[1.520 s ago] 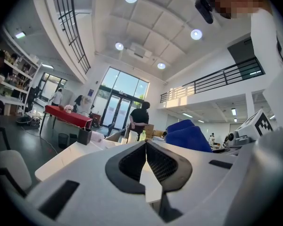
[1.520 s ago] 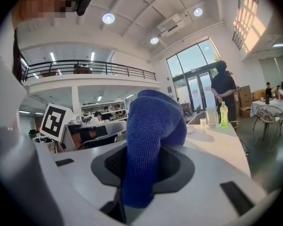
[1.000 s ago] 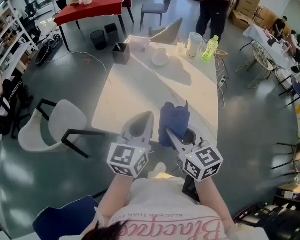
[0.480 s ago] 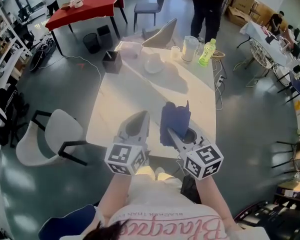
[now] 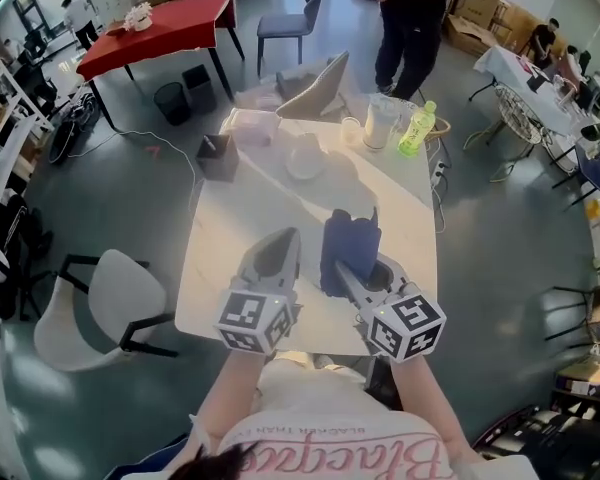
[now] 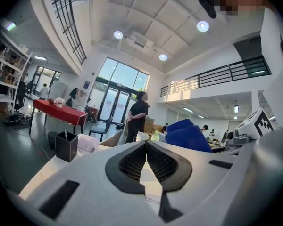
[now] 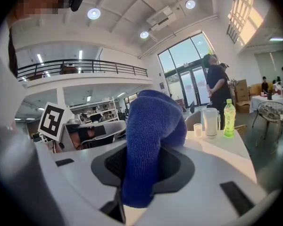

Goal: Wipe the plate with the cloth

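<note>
A white plate (image 5: 305,158) lies at the far half of the pale table (image 5: 250,228). My right gripper (image 5: 340,265) is shut on a blue cloth (image 5: 350,245), which stands up out of its jaws; in the right gripper view the cloth (image 7: 150,140) fills the gap between the pads. My left gripper (image 5: 280,244) is shut with nothing in it, its black pads (image 6: 132,163) meeting edge to edge. Both grippers hover side by side over the table's near end, well short of the plate.
On the far end stand a black pen holder (image 5: 216,155), a pale box (image 5: 252,126), a small cup (image 5: 352,128), a clear pitcher (image 5: 380,123) and a green bottle (image 5: 417,128). A chair (image 5: 315,88) leans there; a person in black (image 5: 410,18) stands beyond. A white chair (image 5: 100,308) is at left.
Both grippers have moved forward over the table together; its near edge has slid down toward me in the head view. The cloth stays gripped and the left jaws stay shut.
</note>
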